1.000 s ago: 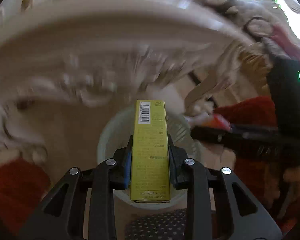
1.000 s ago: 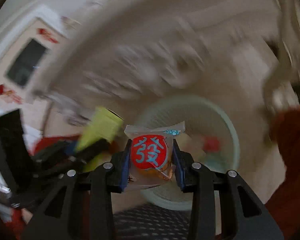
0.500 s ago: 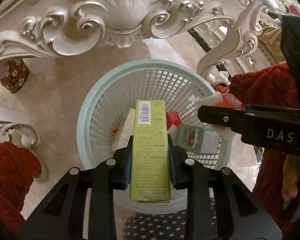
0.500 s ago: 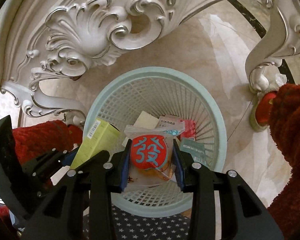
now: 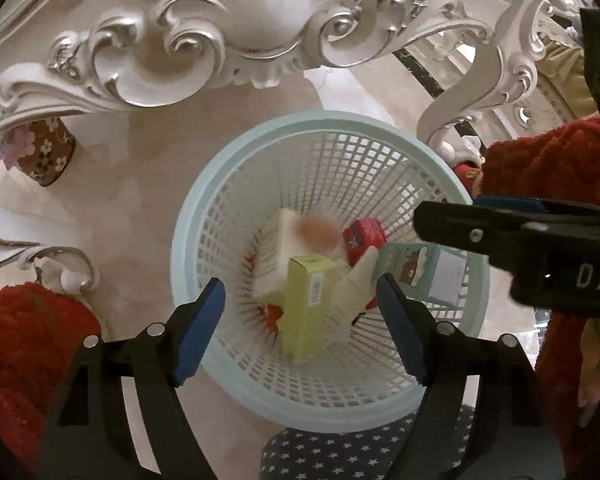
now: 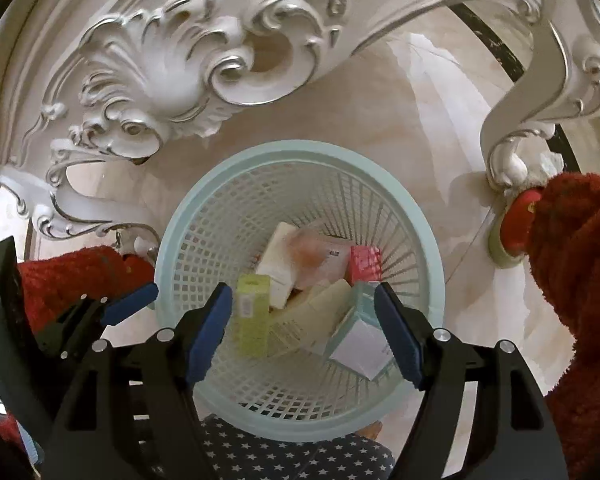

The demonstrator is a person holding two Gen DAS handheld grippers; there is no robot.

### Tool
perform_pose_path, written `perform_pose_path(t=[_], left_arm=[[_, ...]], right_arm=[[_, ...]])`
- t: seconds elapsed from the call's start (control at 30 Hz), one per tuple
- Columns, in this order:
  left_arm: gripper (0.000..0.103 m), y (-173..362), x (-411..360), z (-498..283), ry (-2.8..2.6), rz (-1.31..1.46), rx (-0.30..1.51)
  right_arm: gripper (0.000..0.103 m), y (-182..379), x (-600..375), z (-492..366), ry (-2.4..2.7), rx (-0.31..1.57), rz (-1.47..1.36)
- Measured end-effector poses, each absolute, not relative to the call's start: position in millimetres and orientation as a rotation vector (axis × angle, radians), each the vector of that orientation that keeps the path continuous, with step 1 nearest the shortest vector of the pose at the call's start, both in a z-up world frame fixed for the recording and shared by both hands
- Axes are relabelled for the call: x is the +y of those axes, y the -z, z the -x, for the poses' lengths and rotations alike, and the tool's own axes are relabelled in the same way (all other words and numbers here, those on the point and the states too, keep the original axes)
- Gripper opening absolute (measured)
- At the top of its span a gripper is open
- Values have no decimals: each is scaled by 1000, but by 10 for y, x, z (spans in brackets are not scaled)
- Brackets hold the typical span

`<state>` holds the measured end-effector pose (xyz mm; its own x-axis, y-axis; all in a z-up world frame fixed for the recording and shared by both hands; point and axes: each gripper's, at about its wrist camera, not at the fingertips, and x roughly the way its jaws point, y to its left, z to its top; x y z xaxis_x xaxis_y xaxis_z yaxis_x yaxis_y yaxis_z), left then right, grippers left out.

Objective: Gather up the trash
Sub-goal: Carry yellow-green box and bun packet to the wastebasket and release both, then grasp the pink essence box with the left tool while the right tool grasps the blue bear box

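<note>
A pale blue mesh wastebasket [image 5: 204, 216] [image 6: 180, 224] stands on the floor right below both grippers. My left gripper [image 5: 300, 312] hangs over it, jaws opening, nothing pressed between the pads; the yellow-green box [image 5: 306, 312] [image 6: 253, 316] lies loose in the basket among other cartons. My right gripper [image 6: 303, 320] is beside it, jaws opening and empty too. The red-and-orange snack packet [image 6: 312, 250] is a blur over the trash inside the basket. In the left wrist view the right gripper's finger [image 5: 500, 236] crosses the basket's right rim.
An ornate white carved table frame [image 5: 228, 28] [image 6: 172, 64] arches just above the basket, with a curled leg [image 6: 512, 136] at right. A flowered brown cup [image 5: 46, 152] lies on the marble floor at left. Red fuzzy sleeves [image 6: 580, 272] flank both sides; star-patterned fabric [image 5: 360, 452] lies below.
Both grippers have sunk toward the basket and let go: the yellow-green box has dropped out of the left one, the red snack packet out of the right one, both into the basket.
</note>
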<state>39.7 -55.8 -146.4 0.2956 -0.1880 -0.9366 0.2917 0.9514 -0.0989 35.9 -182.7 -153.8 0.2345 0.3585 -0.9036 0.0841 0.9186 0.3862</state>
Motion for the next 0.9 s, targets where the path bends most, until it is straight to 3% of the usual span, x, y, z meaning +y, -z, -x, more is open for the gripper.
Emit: perform_pose_path(t=[0.47, 0.8, 0.9], left_arm=[[76, 1362, -562, -312, 329, -145, 1192], [76, -177, -92, -155, 438, 6, 842], [82, -763, 81, -378, 409, 45, 735]], right_arm=[[70, 1432, -1864, -278, -191, 1309, -417], [71, -28, -2194, -13, -287, 911, -406], [85, -475, -2235, -192, -297, 792, -340]])
